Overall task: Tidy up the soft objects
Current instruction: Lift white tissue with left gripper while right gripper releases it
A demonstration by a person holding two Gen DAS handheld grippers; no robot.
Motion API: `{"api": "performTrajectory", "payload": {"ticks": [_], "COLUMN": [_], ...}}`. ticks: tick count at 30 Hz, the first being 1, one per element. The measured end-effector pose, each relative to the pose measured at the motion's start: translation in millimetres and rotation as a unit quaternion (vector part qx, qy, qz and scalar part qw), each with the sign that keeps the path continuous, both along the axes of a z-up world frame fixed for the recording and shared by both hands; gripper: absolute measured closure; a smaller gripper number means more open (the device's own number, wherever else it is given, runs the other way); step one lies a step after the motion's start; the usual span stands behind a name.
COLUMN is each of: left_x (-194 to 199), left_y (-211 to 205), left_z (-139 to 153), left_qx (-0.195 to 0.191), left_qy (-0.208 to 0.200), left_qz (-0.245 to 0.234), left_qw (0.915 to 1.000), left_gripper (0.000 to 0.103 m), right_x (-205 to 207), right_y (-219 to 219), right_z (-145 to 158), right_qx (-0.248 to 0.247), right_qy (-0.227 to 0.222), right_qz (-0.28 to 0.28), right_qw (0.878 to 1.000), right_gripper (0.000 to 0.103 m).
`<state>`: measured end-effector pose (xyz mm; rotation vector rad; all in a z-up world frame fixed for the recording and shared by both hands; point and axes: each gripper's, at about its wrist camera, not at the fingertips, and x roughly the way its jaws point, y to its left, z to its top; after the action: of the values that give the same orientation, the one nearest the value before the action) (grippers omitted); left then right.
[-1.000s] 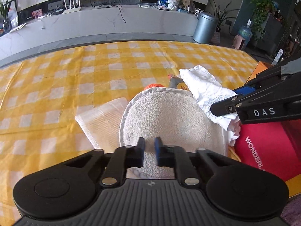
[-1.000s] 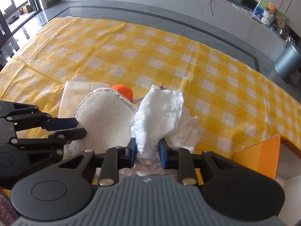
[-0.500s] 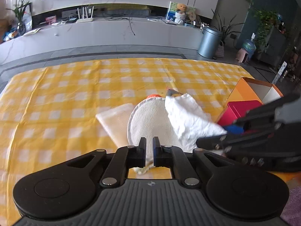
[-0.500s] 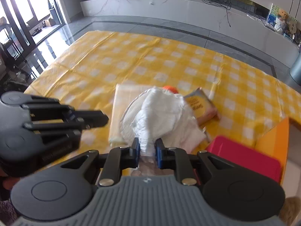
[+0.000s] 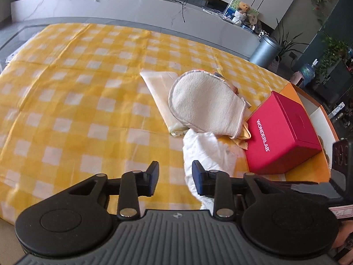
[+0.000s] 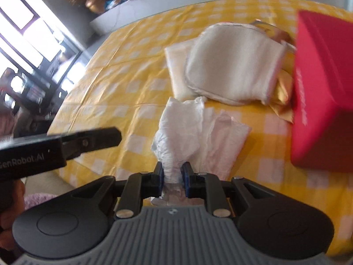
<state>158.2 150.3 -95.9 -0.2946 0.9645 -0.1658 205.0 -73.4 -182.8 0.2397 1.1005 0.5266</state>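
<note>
A cream terry mitt [image 5: 207,106] lies on the yellow checked tablecloth [image 5: 77,101], partly over a folded pale cloth [image 5: 158,86]; both also show in the right wrist view, the mitt [image 6: 233,66] over the cloth [image 6: 176,66]. A crumpled white cloth [image 6: 187,128] lies nearer me; my right gripper [image 6: 172,176] is shut on its near end. In the left wrist view the white cloth [image 5: 205,152] lies beside the right finger of my left gripper [image 5: 175,176], which is open and empty. The left gripper also shows in the right wrist view [image 6: 94,139].
A red WONDERLAB box [image 5: 284,132] stands right of the mitt, in front of an open orange box [image 5: 317,110]. A gold wrapper [image 6: 282,95] sticks out from under the mitt. The table's near edge is just below the grippers.
My left gripper let go of the mitt, opened, and pulled back and left. My right gripper drew the white cloth off the mitt toward the near edge, still gripping it.
</note>
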Motion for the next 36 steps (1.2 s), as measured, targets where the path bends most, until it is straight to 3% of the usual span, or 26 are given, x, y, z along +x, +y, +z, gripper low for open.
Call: {"api": "performTrajectory", "payload": {"ticks": [4, 7, 14, 20, 22, 26, 28, 33, 36], "left_x": [2, 9, 20, 23, 23, 23, 24, 27, 28], "left_y": [-16, -34, -63, -67, -68, -71, -75, -86, -93], "left_z": [-5, -11, -36, -44, -45, -45, -45, -51, -56], "left_qx": [-0.018, -0.027, -0.033, -0.015, -0.011, -0.025, -0.027, -0.039, -0.036], "left_qy": [0.005, 0.012, 0.047, 0.060, 0.063, 0.068, 0.072, 0.091, 0.101], "left_qz": [-0.010, -0.026, -0.031, -0.031, -0.031, -0.029, -0.030, -0.031, -0.032], "left_qw": [0.9998, 0.9992, 0.9979, 0.9976, 0.9975, 0.9970, 0.9966, 0.9945, 0.9938], "left_gripper": [0.049, 0.040, 0.033, 0.032, 0.032, 0.032, 0.031, 0.027, 0.026], "right_x": [-8, -10, -15, -28, -33, -35, -29, -23, -24], "right_y": [-33, -51, -62, -56, -55, -63, -71, -73, -69], "right_z": [1, -10, -18, 5, 11, 8, 0, -11, -16], "right_qx": [0.040, 0.031, 0.011, -0.028, -0.042, -0.071, -0.051, -0.028, -0.024], "right_qy": [0.012, 0.028, 0.034, -0.021, -0.040, -0.050, -0.029, -0.012, -0.009], "right_qz": [-0.067, -0.104, -0.106, -0.060, -0.053, -0.067, -0.080, -0.081, -0.071], "right_qw": [0.997, 0.994, 0.994, 0.998, 0.997, 0.994, 0.995, 0.996, 0.997], "right_gripper": [0.081, 0.081, 0.081, 0.064, 0.052, 0.056, 0.071, 0.083, 0.084]}}
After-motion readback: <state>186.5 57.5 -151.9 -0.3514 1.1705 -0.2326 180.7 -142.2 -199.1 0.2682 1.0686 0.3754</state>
